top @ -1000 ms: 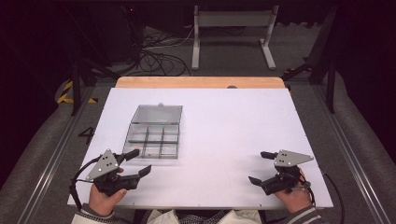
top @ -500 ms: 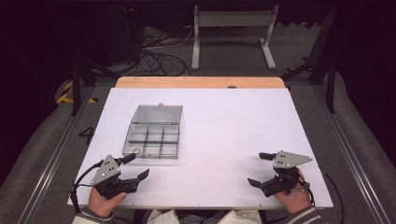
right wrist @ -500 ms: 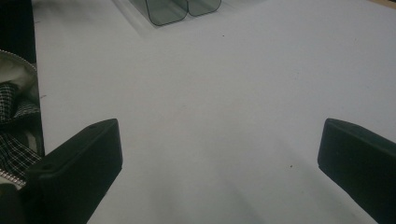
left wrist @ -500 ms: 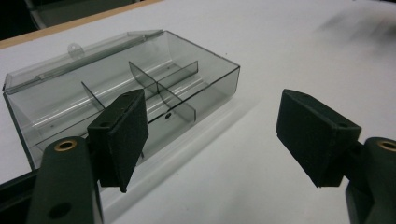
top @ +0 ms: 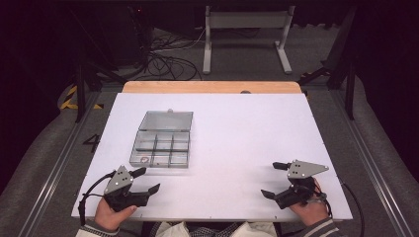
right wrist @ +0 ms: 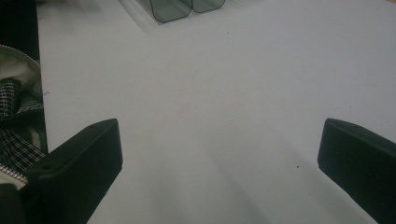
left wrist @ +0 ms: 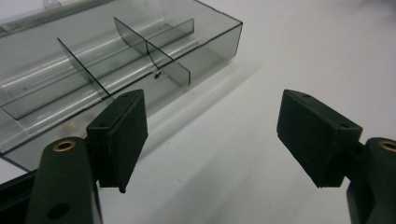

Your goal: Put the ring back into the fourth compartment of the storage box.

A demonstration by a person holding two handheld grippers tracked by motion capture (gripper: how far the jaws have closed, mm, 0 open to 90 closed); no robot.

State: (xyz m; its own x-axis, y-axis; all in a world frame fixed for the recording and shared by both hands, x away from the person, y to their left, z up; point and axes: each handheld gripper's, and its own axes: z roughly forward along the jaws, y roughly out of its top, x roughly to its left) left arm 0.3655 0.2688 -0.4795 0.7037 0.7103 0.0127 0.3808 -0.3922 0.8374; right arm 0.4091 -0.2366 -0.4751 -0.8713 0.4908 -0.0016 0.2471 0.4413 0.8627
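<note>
- While I am resting both hands at the near edge of the counter (top: 237,123), the box (top: 162,140) is sitting left of the middle, just beyond my left gripper (top: 146,180).
- I am keeping the left gripper released: its jaws have just been opening, they are standing wide, and nothing is lying between them; in the left gripper view the near corner of the box (left wrist: 116,60) is sitting just beside the left pad.
- I am also holding the right gripper (top: 274,180) spread wide over bare counter, well apart from the box, with nothing in it.
- I am reading the box as clear, thin-walled plastic, lid swung back flat behind it, dividers cutting it into small compartments.
- I am judging it light and stiff but slick, so it is likely sliding on the smooth counter at any push rather than staying put.
- I am expecting the thin walls and dividers to flex or crack under a hard squeeze, so a gentle close is what I am planning.
- I am favouring a pinch over the near wall, or the corner, one pad inside and one outside, with the right gripper steadying the far side.
- I am spotting a small ring-like item (top: 144,159) in the near left compartment; what it is I cannot tell.
</note>
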